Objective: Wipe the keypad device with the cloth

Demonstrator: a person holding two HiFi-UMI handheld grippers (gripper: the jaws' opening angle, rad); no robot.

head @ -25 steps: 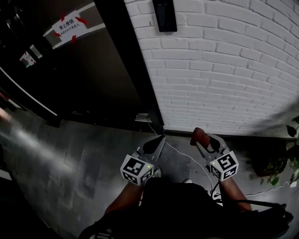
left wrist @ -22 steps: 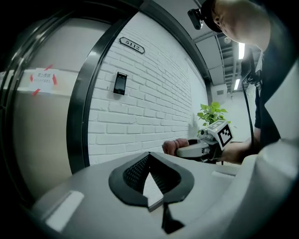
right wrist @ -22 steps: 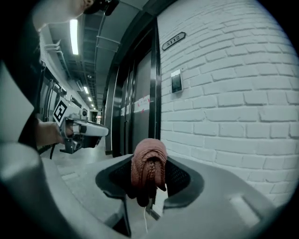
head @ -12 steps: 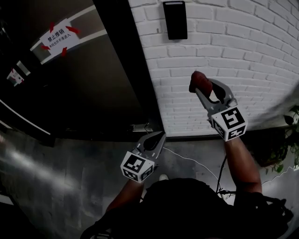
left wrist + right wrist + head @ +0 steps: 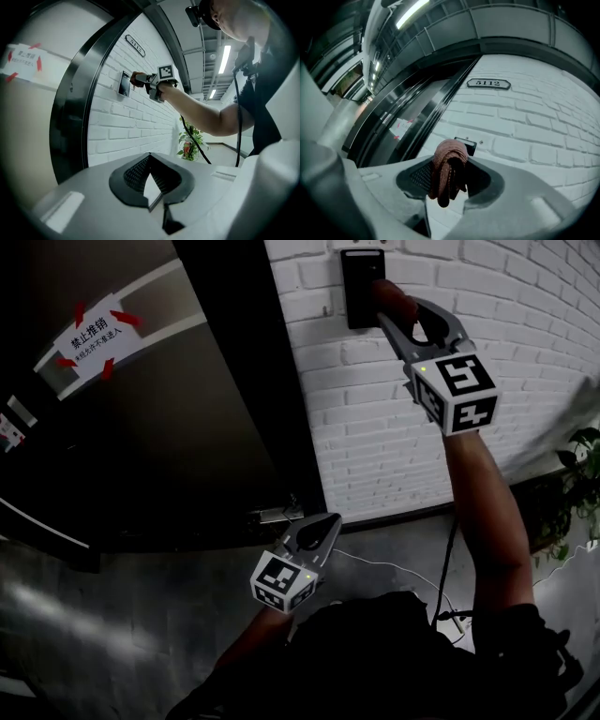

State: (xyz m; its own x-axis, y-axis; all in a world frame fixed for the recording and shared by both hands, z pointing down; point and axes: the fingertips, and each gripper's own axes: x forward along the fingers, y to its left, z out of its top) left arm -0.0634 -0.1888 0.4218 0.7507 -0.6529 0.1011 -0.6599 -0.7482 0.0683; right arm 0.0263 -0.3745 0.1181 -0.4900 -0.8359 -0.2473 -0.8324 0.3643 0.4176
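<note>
A black keypad device hangs on the white brick wall. My right gripper is raised to it, shut on a bunched reddish-brown cloth that sits against the device's right side. In the right gripper view the cloth hangs between the jaws and hides most of the keypad. My left gripper stays low near the person's waist, shut and holding nothing. The left gripper view shows the keypad and the cloth far up the wall.
A dark door with a white sign with red arrows stands left of the wall. A number plate is above the keypad. A potted plant is at the right, and a white cable lies on the floor.
My right gripper has risen with the cloth from near floor level up to the keypad. The left gripper has stayed low, and the head view has tilted upward.
</note>
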